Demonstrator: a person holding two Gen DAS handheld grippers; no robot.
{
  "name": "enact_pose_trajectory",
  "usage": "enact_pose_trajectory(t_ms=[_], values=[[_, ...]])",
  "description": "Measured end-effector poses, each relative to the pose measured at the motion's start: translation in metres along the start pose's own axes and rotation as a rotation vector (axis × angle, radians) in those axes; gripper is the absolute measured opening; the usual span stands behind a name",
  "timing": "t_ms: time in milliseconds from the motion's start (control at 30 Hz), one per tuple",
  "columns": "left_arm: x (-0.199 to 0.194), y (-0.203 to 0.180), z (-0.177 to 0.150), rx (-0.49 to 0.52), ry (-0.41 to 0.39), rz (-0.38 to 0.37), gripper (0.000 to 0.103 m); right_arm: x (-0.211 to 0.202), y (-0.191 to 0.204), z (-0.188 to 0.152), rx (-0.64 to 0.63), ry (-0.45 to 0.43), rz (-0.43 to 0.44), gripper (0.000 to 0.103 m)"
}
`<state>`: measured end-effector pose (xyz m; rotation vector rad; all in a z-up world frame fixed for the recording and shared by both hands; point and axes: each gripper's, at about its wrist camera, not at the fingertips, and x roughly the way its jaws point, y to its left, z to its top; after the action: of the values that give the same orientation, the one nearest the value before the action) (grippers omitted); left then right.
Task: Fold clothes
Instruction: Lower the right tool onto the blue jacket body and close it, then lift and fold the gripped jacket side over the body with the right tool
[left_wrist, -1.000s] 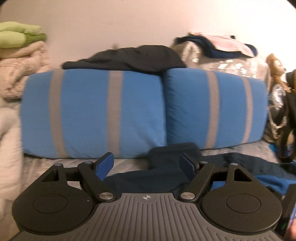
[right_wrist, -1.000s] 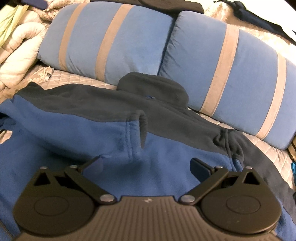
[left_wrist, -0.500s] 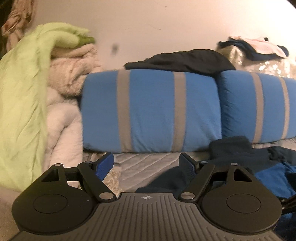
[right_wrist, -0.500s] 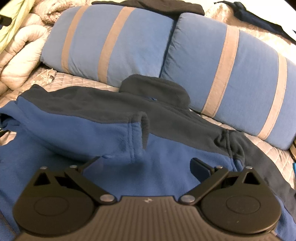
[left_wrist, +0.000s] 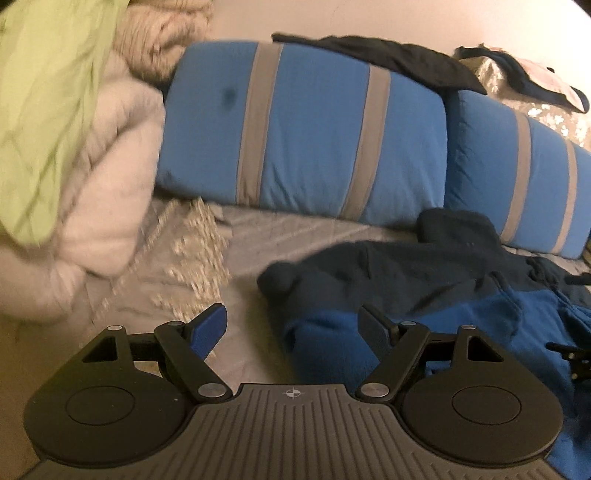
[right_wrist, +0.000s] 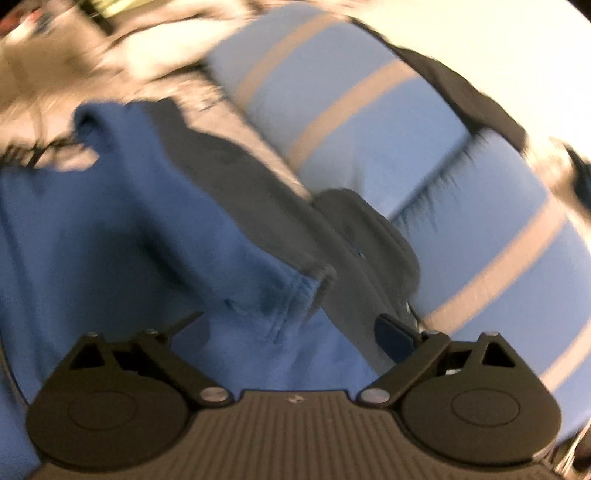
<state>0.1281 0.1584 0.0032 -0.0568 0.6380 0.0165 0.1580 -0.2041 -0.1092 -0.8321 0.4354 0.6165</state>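
Both tongs spread wide over a blue fleece jacket on the bed.

My left tongs (left_wrist: 291, 325) hang apart, gripping nothing, the fleece jacket (left_wrist: 424, 295) just ahead and to their right on the quilted bed (left_wrist: 258, 236). My right tongs (right_wrist: 291, 328) gape above the jacket's blue body, striped pillows (right_wrist: 369, 118) beyond; this view is blurred.

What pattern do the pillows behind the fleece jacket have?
Blue with grey vertical stripes; the pillows show best in the left wrist view, behind the fleece jacket.
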Motion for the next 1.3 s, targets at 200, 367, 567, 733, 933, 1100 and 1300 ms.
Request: enact_pose_trajectory(t_ms=[200, 367, 567, 733, 933, 1100, 1300], values=[[0.007, 0.003, -0.018, 0.001, 0.033, -0.025, 0.078, 0.023, 0.029, 0.004, -0.358, -0.006, 0.008, 0.092], [0.011, 0.004, -0.03, 0.021, 0.052, -0.037, 0.078, 0.049, 0.048, 0.003, -0.581, 0.012, 0.029, 0.079], [0.013, 0.001, -0.039, 0.05, 0.077, -0.088, 0.078, 0.068, 0.056, 0.002, -0.724, 0.033, 0.069, 0.066], [0.014, -0.01, -0.042, 0.094, 0.077, -0.083, 0.078, 0.075, 0.057, 0.004, -0.767, 0.067, 0.093, 0.04], [0.016, -0.027, -0.043, 0.185, 0.071, -0.029, 0.078, 0.077, 0.051, 0.015, -0.759, 0.098, 0.073, 0.007], [0.033, -0.041, -0.042, 0.259, 0.14, 0.019, 0.078, 0.069, 0.028, 0.039, -0.715, 0.082, -0.064, 0.006], [0.052, -0.044, -0.031, 0.238, 0.158, 0.026, 0.078, 0.048, -0.003, 0.078, -0.669, 0.007, -0.254, 0.006]])
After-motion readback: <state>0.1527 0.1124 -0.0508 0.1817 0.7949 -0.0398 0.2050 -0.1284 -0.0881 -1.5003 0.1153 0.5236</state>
